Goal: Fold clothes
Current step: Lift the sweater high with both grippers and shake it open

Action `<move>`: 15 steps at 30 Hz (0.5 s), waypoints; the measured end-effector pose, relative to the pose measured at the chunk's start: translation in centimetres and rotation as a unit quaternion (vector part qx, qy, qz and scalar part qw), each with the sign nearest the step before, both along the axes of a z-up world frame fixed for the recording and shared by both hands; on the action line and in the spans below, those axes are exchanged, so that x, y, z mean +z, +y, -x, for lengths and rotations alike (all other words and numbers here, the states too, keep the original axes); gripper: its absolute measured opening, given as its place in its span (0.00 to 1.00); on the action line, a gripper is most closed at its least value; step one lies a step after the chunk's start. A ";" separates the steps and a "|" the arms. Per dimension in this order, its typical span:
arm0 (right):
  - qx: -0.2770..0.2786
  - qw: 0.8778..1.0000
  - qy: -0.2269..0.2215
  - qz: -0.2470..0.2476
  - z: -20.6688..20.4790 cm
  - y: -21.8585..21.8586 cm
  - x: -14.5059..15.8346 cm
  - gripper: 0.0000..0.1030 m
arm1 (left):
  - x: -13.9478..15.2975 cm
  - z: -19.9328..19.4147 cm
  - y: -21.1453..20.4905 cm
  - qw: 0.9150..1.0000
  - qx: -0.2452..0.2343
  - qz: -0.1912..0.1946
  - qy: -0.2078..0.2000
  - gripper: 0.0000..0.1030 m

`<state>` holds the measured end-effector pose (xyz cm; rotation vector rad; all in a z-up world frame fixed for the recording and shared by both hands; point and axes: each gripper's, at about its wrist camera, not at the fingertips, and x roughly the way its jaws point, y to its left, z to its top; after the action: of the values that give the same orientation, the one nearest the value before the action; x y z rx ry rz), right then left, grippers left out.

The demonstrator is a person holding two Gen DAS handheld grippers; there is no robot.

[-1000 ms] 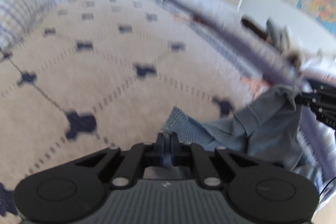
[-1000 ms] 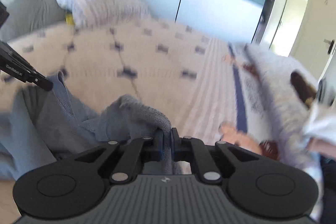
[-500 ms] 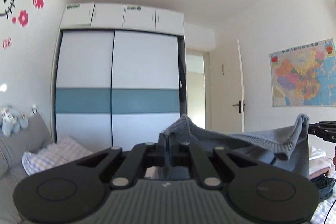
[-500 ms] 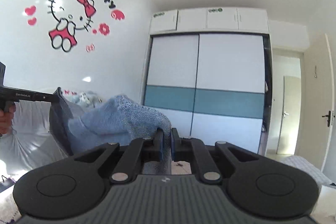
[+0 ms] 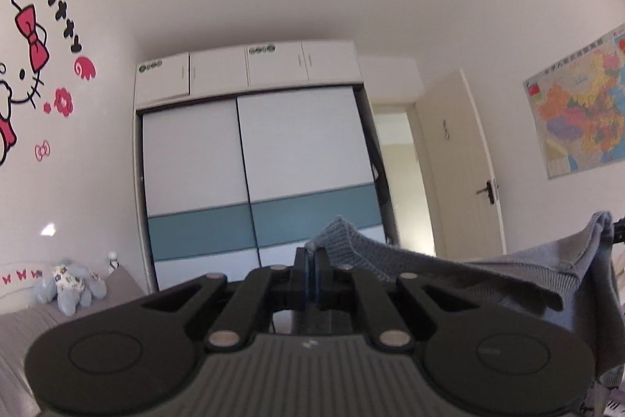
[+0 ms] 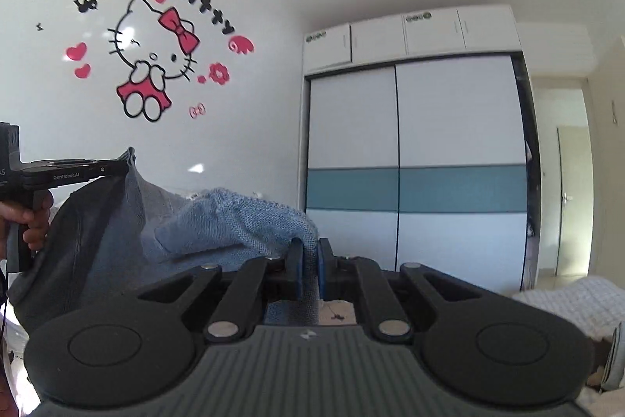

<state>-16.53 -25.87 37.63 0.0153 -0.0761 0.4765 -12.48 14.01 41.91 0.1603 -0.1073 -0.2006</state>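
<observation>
Bedroom interior, white walls and ceiling, both cameras looking level across it. Blue-grey ribbed knit sweater (image 5: 449,266): held in the air, stretched between the two tongs, its edge sagging between the grip points and the body hanging below. Left gripper (image 5: 311,262): black, two-fingered, clenched on a bunched fold of the knit. Right gripper (image 6: 308,262): black, blue-padded, clenched on another fold of the same sweater. Person's hand (image 6: 27,225): wrapped round the left tool's handle, seen from the right wrist view. Sliding-door wardrobe (image 5: 258,174): white panels, teal band across the middle, overhead cupboards above. Cartoon cat wall decal (image 6: 152,57): black outline, pink bow and dress, lettering arched overhead. Coloured wall map (image 5: 578,112): on the right-hand wall. Cream door (image 5: 465,167): standing open beside the wardrobe. Pale blue plush toy (image 5: 70,286): lower left, on a grey surface.
</observation>
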 end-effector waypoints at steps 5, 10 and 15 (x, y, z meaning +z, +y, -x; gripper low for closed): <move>-0.061 0.994 0.089 0.000 -10.2 0.6 -4.5 0.08 | -6.3 -14.4 -1.8 0.993 0.016 0.001 0.114 0.03; -0.185 0.959 0.214 0.028 -25.0 1.1 -12.8 0.08 | -15.1 -29.8 -3.9 0.961 0.062 0.050 0.265 0.23; -0.304 0.884 0.340 0.102 -32.9 -0.4 -25.0 0.12 | -24.1 -30.8 -2.8 0.929 0.090 0.060 0.353 0.40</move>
<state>16.33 -26.25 12.62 -0.0487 0.6494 -0.1746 18.27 11.17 17.81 -0.0315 0.6128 -0.0590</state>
